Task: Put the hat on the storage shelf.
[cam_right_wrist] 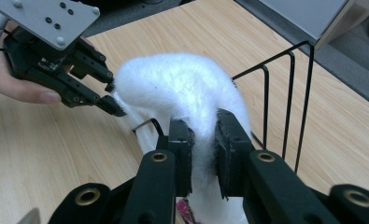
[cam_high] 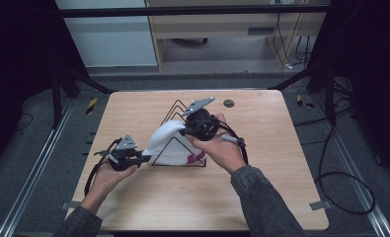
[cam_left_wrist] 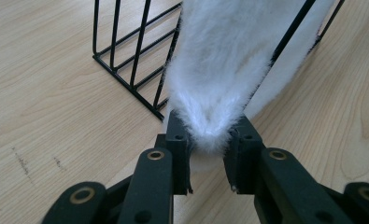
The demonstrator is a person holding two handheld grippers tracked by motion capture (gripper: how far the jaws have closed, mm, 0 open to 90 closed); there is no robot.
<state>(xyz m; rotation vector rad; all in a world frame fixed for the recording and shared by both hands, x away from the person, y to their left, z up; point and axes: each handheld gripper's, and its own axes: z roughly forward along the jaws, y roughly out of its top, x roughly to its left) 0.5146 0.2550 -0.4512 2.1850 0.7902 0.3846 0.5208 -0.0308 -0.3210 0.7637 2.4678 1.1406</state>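
A white fluffy cloth (cam_high: 169, 140) with a pink mark near its lower right lies draped over a black wire rack (cam_high: 175, 106) in the middle of the wooden table (cam_high: 261, 163). My left gripper (cam_high: 144, 159) is shut on the cloth's left tip. In the left gripper view the furry tip (cam_left_wrist: 210, 126) is pinched between the jaws (cam_left_wrist: 209, 140). My right gripper (cam_high: 184, 131) grips the cloth from the upper right. The right gripper view has its pads (cam_right_wrist: 203, 128) pressed on a fold of the fur (cam_right_wrist: 182, 88), with the left gripper (cam_right_wrist: 113, 97) at the far end.
The rack's wires (cam_right_wrist: 289, 93) rise just right of the cloth in the right gripper view, and its base bars (cam_left_wrist: 126, 70) lie left of the cloth in the left gripper view. A small dark disc (cam_high: 228, 103) sits near the table's far edge. Cables (cam_high: 340, 187) lie on the floor at right.
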